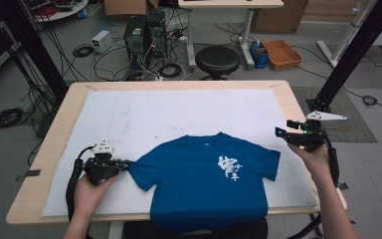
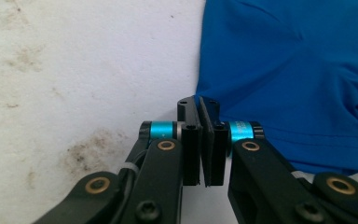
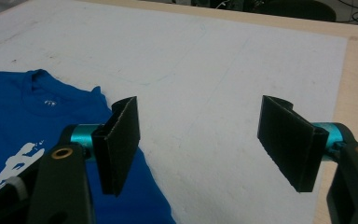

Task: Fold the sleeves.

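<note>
Left gripper (image 1: 125, 165), lower left of the high view: jaws closed together at the tip of the shirt's sleeve; in the left gripper view (image 2: 200, 140) the two black pads meet with almost no gap at centre frame, the blue sleeve edge pinched between their tips. Shirt (image 1: 206, 179), lower centre of the high view: blue, spread flat with the front upward and a white print (image 1: 230, 168) on the chest; collar toward the far side of the table, hem hanging over the near edge; one sleeve drawn to a point at the left gripper, the other lying flat toward the right of the frame. Right gripper (image 1: 282, 134), right of the high view: held in a hand above the sheet, just off the shirt's other sleeve; in the right gripper view (image 3: 205, 140) its jaws stand wide apart with nothing between them, the shirt (image 3: 23, 140) at lower left of that frame. White sheet (image 1: 179, 109): stained, covers most of the table (image 1: 59, 124) beneath the shirt; wooden border visible around it. Stool (image 1: 217, 60): upper centre of the high view, on the floor beyond the table.
</note>
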### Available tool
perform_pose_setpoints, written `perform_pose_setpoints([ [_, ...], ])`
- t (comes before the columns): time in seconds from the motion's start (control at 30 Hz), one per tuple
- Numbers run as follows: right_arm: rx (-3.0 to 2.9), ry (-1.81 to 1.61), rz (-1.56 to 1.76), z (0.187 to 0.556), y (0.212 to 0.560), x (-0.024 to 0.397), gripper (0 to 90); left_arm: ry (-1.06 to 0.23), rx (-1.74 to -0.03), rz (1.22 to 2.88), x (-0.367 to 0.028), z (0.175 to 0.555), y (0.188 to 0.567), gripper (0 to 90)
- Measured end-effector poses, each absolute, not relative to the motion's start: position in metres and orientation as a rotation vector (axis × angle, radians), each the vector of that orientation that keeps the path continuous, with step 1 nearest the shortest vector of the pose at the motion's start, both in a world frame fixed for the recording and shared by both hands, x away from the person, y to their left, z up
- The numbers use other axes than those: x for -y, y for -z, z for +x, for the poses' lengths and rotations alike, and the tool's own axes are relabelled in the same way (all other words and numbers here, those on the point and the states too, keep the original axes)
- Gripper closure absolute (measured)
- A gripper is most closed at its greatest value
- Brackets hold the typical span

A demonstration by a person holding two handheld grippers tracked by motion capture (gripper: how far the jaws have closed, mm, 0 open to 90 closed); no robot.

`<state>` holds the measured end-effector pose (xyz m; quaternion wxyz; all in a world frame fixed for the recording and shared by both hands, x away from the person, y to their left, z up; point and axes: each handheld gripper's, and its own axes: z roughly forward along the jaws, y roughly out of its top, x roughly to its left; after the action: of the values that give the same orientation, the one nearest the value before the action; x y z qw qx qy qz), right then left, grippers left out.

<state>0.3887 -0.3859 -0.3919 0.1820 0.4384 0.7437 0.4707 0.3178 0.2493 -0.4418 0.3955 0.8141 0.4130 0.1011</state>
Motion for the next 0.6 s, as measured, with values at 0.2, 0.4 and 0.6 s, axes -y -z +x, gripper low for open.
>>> perform_pose_setpoints([
  [0.2,-2.095,-1.328,1.239,0.388,0.392,0.387,29.9,-0.212,-1.031,2.009,-0.246,0.316,0.433,88.0],
  [0.4,-2.094,-1.326,1.241,0.389,0.392,0.386,29.9,-0.054,-1.053,1.859,-0.225,0.317,0.407,88.0],
  [0.6,-2.092,-1.330,1.241,0.389,0.391,0.387,29.9,-0.026,-1.004,1.835,-0.193,0.317,0.390,88.1],
])
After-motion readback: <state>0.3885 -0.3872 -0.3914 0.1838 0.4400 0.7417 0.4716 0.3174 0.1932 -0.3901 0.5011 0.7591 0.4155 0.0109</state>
